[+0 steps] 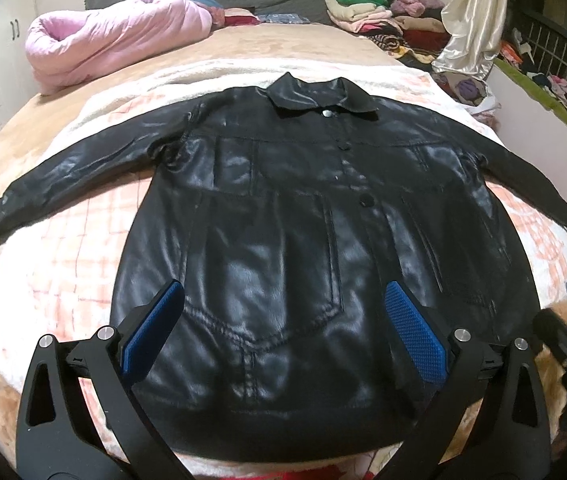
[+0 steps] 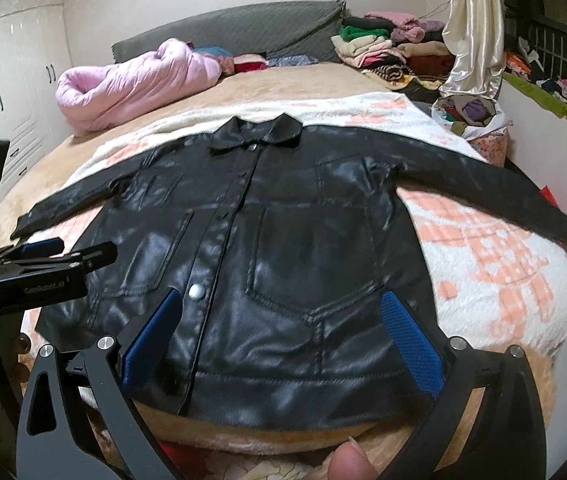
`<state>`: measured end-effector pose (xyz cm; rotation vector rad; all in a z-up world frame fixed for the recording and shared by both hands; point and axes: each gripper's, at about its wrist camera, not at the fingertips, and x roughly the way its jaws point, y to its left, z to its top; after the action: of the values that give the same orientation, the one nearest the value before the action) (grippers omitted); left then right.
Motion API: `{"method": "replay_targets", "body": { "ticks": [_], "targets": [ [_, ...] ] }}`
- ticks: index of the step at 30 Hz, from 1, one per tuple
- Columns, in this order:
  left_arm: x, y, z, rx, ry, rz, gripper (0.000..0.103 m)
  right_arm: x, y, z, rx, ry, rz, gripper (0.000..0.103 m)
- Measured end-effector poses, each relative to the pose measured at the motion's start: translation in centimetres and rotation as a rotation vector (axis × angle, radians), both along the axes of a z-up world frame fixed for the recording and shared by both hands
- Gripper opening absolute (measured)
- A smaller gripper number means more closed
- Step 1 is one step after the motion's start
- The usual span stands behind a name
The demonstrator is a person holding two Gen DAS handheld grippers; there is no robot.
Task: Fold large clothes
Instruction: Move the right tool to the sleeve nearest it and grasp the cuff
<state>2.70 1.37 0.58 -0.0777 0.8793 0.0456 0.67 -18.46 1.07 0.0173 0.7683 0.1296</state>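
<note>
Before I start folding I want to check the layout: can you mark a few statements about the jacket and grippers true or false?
1. The black jacket lies flat, front up, both sleeves spread out. True.
2. The left gripper is clamped on the hem. False: its jaws are open, holding nothing.
3. The right gripper is open. True.
4. The pink quilt covers the collar. False: it lies apart, near the headboard.
5. The jacket is already folded in half. False: it is fully spread.

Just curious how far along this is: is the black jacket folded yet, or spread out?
Spread out. The jacket lies flat, front up, on the bed, both sleeves stretched sideways, collar at the far end.
</note>
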Motion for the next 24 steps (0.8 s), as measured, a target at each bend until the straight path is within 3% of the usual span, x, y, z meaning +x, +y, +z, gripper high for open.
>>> {"method": "replay_targets", "body": {
  "ticks": [24],
  "targets": [
    [11.3,-1.8,2.9,0.015,0.028,0.069,0.094,10.8,-5.4,4.4,0.018,-0.034,-0.058,0.099]
  ]
}}
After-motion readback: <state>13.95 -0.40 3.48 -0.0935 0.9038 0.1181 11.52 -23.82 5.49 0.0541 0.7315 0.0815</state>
